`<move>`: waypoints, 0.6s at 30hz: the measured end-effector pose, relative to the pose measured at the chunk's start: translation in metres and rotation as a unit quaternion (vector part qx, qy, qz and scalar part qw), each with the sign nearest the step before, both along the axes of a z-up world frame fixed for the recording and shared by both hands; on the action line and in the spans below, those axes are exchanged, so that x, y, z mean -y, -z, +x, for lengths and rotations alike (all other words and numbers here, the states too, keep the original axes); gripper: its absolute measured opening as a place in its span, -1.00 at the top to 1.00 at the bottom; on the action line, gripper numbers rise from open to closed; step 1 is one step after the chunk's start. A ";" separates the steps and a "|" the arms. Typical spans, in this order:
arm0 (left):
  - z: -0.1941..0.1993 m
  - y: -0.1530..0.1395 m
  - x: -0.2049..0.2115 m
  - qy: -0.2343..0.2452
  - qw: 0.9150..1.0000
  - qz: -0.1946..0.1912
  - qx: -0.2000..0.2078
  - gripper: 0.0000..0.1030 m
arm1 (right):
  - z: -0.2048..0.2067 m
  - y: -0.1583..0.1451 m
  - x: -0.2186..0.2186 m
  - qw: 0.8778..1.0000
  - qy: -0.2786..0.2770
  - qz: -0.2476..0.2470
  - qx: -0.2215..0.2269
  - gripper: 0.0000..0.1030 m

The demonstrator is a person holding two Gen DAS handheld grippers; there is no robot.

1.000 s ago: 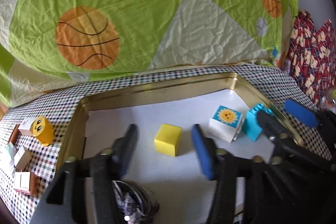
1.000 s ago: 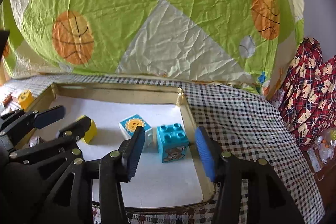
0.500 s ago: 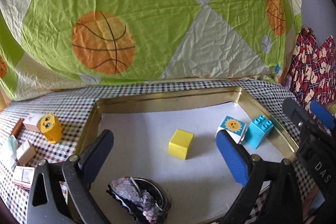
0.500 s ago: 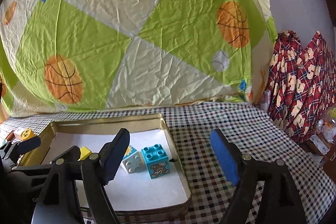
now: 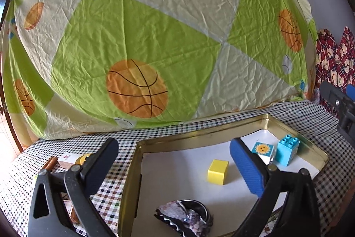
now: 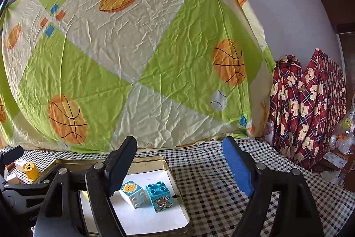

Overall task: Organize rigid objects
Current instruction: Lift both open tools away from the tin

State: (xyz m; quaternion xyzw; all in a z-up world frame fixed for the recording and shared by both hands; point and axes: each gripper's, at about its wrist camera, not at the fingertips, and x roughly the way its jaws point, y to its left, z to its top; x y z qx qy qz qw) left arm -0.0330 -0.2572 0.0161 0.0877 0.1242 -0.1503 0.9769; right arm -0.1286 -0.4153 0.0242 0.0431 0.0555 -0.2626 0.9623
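- Checked cloth is covering the table, and at its far left a small yellow toy with a cartoon face is standing beside a little white box; the red print on that box is too small to read.
- Left gripper is hovering with nothing between its jaws, which have just been opening and are now spread very wide, one over the cloth and the blue-padded one over the tin.
- Gold-coloured metal tin is lying open on the cloth, lined with white paper.
- Near its front edge, a dark round thing with crinkled, shiny scraps is sitting; I cannot tell what it is.
- Plain yellow cube is resting mid-tin, well apart from the others.
- White brick with a smiling sun picture is lying tilted, touching the turquoise studded brick, which is standing upright and showing a cartoon bear; both are sitting in the tin's right corner.
- Right gripper is hanging open and empty, its jaws having just spread apart, the blue pad over the bare cloth.
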 end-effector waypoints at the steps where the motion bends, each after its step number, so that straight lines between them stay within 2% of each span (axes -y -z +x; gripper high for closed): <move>1: -0.001 0.000 -0.001 -0.001 1.000 -0.001 -0.001 -0.98 | -0.001 0.000 0.001 1.000 0.002 0.000 0.002 -0.58; 11: -0.007 0.001 -0.027 -0.008 0.999 -0.044 -0.016 -0.99 | -0.019 -0.005 -0.018 0.997 0.042 -0.049 0.037 -0.59; 18: -0.009 0.002 -0.042 -0.027 0.997 -0.070 -0.023 -0.99 | -0.043 -0.008 -0.030 0.990 0.078 -0.076 0.092 -0.95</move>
